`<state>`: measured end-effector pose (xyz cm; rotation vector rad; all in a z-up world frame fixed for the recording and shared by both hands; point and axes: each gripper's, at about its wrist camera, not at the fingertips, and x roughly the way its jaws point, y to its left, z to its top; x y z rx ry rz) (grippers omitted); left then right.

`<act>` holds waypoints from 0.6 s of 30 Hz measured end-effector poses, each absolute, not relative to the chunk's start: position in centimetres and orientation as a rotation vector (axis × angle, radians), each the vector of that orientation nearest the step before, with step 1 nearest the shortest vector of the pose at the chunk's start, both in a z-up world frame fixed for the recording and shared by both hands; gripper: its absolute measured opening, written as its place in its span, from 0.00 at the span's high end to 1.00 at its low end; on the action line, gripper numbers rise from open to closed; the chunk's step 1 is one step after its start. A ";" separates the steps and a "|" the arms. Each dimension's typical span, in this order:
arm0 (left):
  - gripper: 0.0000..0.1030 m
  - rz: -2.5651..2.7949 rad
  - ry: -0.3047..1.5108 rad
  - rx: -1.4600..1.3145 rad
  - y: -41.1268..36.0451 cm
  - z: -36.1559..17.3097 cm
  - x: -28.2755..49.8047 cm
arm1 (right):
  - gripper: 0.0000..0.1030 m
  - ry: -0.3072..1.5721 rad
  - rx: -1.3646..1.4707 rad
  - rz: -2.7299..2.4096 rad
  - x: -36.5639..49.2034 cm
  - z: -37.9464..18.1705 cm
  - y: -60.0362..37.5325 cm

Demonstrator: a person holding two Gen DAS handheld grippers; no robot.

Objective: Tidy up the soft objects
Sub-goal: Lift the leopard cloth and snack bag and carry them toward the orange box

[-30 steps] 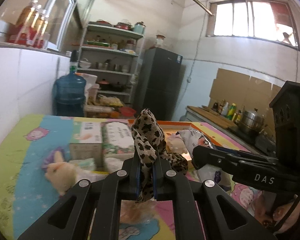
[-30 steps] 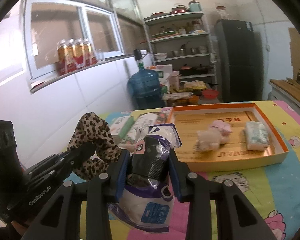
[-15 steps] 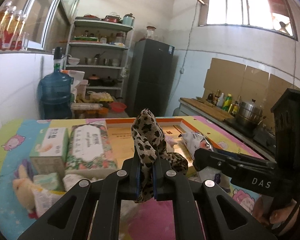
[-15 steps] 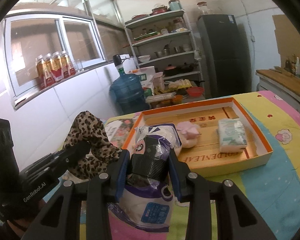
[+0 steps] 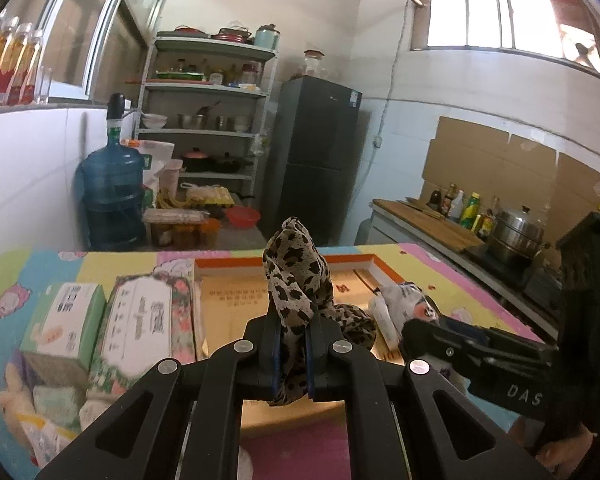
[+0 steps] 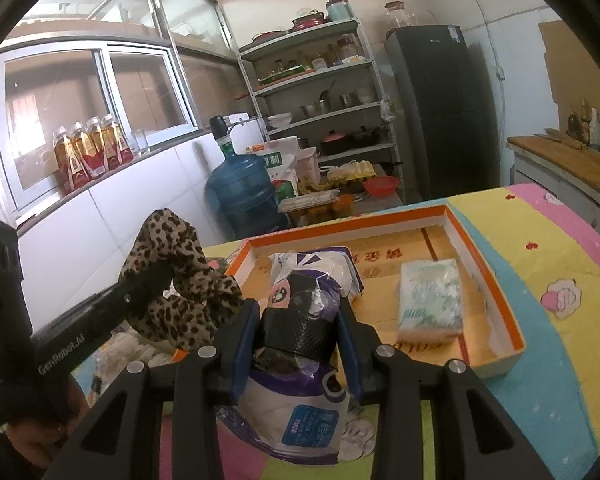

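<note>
Claws both loaded: left claw (image 5: pixel 292 354) pinches leopard scarf (image 5: pixel 296 280), right claw (image 6: pixel 296 344) clamps plastic pouch (image 6: pixel 300 320), apparently bound for orange tray (image 6: pixel 512 320).

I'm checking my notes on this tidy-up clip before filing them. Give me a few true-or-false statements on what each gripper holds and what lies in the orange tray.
1. The left gripper is shut on the leopard-print cloth. True.
2. The right gripper is empty. False: it clamps a white and purple plastic packet.
3. A wrapped tissue pack lies inside the orange tray. True.
4. The tray sits on a bare wooden table. False: it rests on a colourful cartoon-print cover.
5. The blue water jug stands on the shelf. False: it stands on the floor by the wall.
</note>
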<state>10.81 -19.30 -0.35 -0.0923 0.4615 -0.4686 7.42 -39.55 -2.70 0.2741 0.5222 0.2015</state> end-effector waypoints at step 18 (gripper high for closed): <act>0.92 -0.383 0.539 -0.099 -23.2 0.4 17.5 | 0.63 0.507 0.197 0.238 14.3 -0.9 -41.5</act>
